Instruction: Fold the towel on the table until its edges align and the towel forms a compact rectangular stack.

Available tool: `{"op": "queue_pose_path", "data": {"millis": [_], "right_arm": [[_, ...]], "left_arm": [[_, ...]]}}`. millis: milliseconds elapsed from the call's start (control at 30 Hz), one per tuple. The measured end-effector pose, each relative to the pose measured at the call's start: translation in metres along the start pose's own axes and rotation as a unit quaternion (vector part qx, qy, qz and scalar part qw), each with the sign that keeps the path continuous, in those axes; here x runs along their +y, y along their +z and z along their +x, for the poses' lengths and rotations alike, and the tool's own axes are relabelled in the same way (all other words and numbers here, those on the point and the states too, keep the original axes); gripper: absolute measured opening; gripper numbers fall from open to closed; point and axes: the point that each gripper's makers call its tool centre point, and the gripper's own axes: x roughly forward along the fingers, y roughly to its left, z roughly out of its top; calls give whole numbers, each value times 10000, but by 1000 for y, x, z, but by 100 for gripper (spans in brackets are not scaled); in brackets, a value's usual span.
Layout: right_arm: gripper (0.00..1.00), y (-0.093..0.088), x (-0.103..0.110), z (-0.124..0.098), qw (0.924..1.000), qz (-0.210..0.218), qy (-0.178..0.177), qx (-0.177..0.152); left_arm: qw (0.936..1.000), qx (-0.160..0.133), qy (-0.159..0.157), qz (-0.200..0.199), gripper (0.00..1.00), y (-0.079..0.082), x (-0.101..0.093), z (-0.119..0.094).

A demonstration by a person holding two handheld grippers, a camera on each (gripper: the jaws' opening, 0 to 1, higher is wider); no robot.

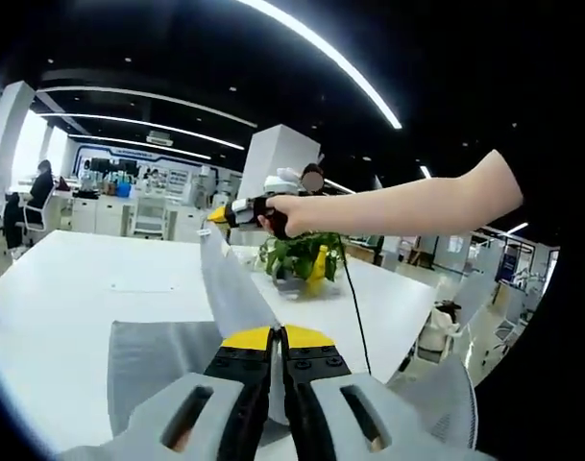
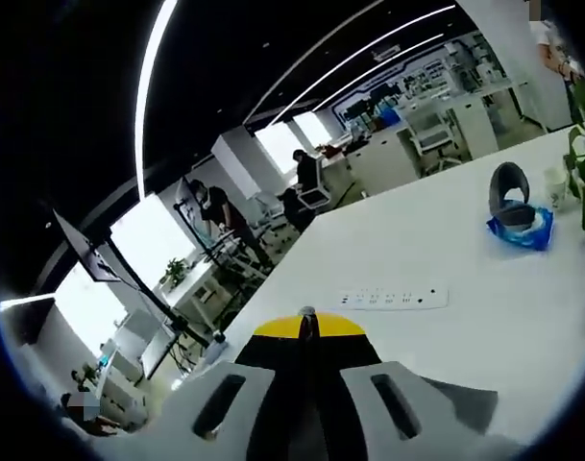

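1. In the left gripper view, the left gripper [image 1: 278, 338] is seen with its yellow-tipped fingers [image 1: 246, 338] pressed together on a raised fold of the grey towel [image 1: 230, 288], which is lifted off the white table [image 1: 71, 288] into a narrow peak.
2. The rest of the towel is spread flat on the table just beyond the fingers, a grey panel to the left of them.
3. At the top of the peak, the right gripper [image 1: 215, 215] is seen in a person's hand [image 1: 278, 215], bare forearm reaching in from the right; the towel's upper corner is met at its tip, though whether its fingers are clamped there cannot be told at that size.
4. A potted plant [image 1: 297, 257] stands on the table behind the towel.
5. In the right gripper view, the right gripper's own fingers are closed together; a grey strip lies between them, too hidden to be identified.
6. That view adds a white power strip [image 2: 393, 298] and a grey headset on a blue packet [image 2: 516, 219], both farther along the table.
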Motion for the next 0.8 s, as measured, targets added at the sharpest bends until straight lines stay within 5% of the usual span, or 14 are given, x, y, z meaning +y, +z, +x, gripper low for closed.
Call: {"op": "queue_pose_path", "data": {"millis": [267, 800], "right_arm": [[0, -23, 10, 26, 9994, 256, 74, 237], [0, -59, 28, 77, 9966, 333, 290, 690]], "left_arm": [[9991, 262, 173, 267, 3, -12, 20, -12], [9975, 370, 547, -261, 2, -34, 65, -42]]}}
